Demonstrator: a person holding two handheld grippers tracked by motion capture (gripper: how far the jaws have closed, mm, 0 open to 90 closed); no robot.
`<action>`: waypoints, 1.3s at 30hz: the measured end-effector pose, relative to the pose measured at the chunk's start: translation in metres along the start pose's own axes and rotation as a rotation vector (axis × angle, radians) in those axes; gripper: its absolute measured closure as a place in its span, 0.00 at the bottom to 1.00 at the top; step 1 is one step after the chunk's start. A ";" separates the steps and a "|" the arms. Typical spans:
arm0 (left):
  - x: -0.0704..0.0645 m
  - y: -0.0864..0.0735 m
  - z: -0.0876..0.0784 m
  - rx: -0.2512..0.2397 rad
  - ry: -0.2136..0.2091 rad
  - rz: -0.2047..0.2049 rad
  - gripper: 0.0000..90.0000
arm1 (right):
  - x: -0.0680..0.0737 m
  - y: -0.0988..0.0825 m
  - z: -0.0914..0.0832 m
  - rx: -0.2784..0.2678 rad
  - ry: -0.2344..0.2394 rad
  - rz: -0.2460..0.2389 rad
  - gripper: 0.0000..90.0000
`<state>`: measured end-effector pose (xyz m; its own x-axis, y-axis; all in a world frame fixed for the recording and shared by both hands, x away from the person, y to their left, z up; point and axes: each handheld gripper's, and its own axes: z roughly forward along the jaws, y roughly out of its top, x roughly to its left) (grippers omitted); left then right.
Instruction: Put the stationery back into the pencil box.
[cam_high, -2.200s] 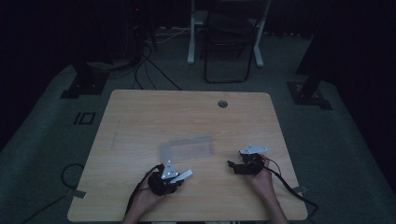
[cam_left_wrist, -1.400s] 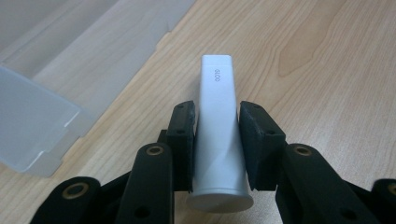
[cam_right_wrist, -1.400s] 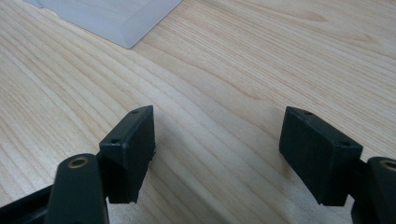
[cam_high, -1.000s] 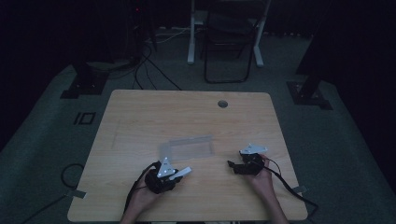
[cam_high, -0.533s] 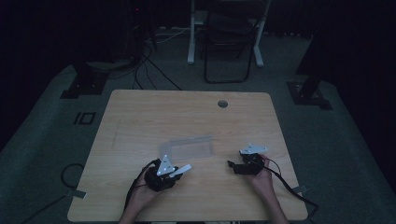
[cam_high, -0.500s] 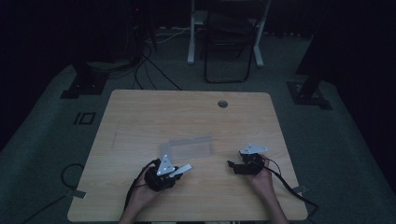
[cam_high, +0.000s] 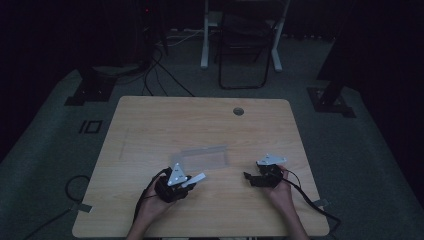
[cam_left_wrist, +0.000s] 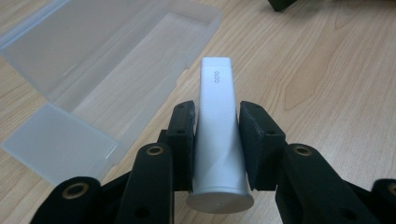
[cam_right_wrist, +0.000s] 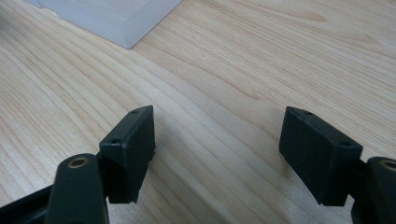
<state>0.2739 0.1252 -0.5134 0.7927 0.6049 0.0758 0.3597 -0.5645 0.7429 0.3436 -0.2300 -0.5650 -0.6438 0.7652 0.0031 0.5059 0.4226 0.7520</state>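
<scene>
My left gripper (cam_left_wrist: 217, 140) fingers clamp a white flattened plastic tube (cam_left_wrist: 218, 140), cap end nearest me, above the light wooden counter (cam_left_wrist: 327, 70). Beside it, an open translucent plastic box (cam_left_wrist: 107, 70), partly cropped. Right gripper (cam_right_wrist: 217, 154) fingers spread, empty.

My left claw (cam_left_wrist: 217, 140) is clamped tight, held low over the surface near my side. My right claw (cam_right_wrist: 219, 154) hangs wide apart, well away from it.
</scene>
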 end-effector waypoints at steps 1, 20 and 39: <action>0.000 0.000 0.000 -0.001 -0.001 0.000 0.75 | 0.000 0.000 0.000 0.000 0.000 0.000 0.30; 0.001 0.013 -0.002 -0.016 -0.005 0.021 0.75 | 0.000 0.000 0.000 0.000 0.000 0.001 0.30; 0.003 0.020 -0.004 -0.029 -0.001 0.031 0.75 | 0.000 0.000 0.000 0.000 0.000 0.001 0.30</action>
<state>0.2812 0.1185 -0.4955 0.8040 0.5864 0.0986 0.3203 -0.5668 0.7590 0.3436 -0.2300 -0.5650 -0.6437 0.7653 0.0037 0.5062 0.4222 0.7520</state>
